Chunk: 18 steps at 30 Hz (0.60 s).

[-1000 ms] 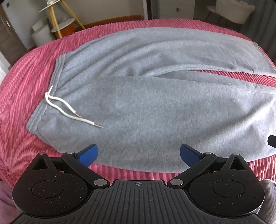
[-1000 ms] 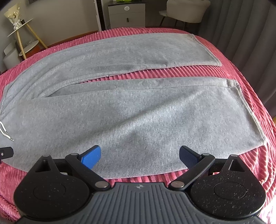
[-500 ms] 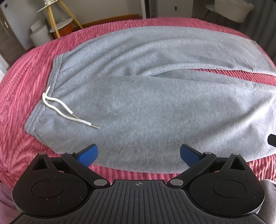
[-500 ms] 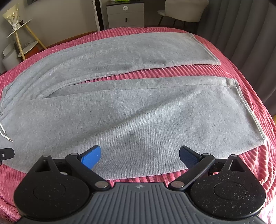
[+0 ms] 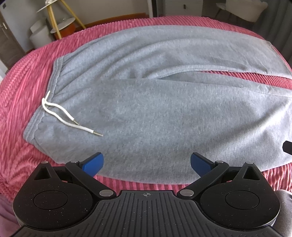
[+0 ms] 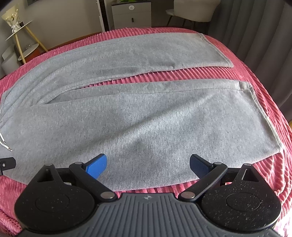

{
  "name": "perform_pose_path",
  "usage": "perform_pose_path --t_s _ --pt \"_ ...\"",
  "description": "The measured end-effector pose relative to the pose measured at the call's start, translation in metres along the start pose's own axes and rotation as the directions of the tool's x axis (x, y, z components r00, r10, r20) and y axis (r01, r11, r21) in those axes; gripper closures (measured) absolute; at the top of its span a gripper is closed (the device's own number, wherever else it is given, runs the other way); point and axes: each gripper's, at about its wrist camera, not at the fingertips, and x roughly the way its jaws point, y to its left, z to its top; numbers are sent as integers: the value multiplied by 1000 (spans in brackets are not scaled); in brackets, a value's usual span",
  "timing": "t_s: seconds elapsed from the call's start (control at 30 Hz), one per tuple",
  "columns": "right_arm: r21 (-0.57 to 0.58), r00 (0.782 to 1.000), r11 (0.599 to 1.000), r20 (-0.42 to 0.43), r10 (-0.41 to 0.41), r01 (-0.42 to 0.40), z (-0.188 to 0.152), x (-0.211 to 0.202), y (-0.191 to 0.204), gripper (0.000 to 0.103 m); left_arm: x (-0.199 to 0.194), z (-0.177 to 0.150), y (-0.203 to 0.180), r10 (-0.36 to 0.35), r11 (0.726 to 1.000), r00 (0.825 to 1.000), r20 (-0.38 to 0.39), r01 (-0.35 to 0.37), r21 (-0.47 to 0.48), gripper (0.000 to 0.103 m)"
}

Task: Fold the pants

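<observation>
Gray pants (image 5: 155,102) lie flat on a bed with a pink ribbed blanket (image 5: 21,94). The waistband (image 5: 45,102) is near the left edge of the bed, and the two legs reach toward the right edge. The far leg (image 6: 138,54) lies close to the far edge of the bed. The near leg (image 6: 146,124) lies close to the near edge. A thin strip of pink blanket shows between the two legs on the right side. The leg ends (image 6: 262,116) stop near the right edge of the bed. A white string (image 5: 63,114) comes out of the waistband and rests on top of the gray cloth. The left gripper (image 5: 147,164) is over the near edge of the pants by the waist, and its two blue fingers (image 5: 92,163) are wide apart with nothing between them. The right gripper (image 6: 147,165) is over the near edge of the near leg, and its blue fingers (image 6: 95,165) are wide apart too, holding nothing. I cannot tell if the fingers touch the cloth. Past the far edge of the bed stand a yellow stand (image 6: 18,36) and a white cabinet (image 6: 131,14)
</observation>
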Motion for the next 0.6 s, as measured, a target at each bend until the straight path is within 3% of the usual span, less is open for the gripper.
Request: perform_pose_path --t_s 0.6 --pt "29 999 1000 45 2 -3 1 4 -6 5 14 6 -2 -16 1000 1000 -21 16 -3 0"
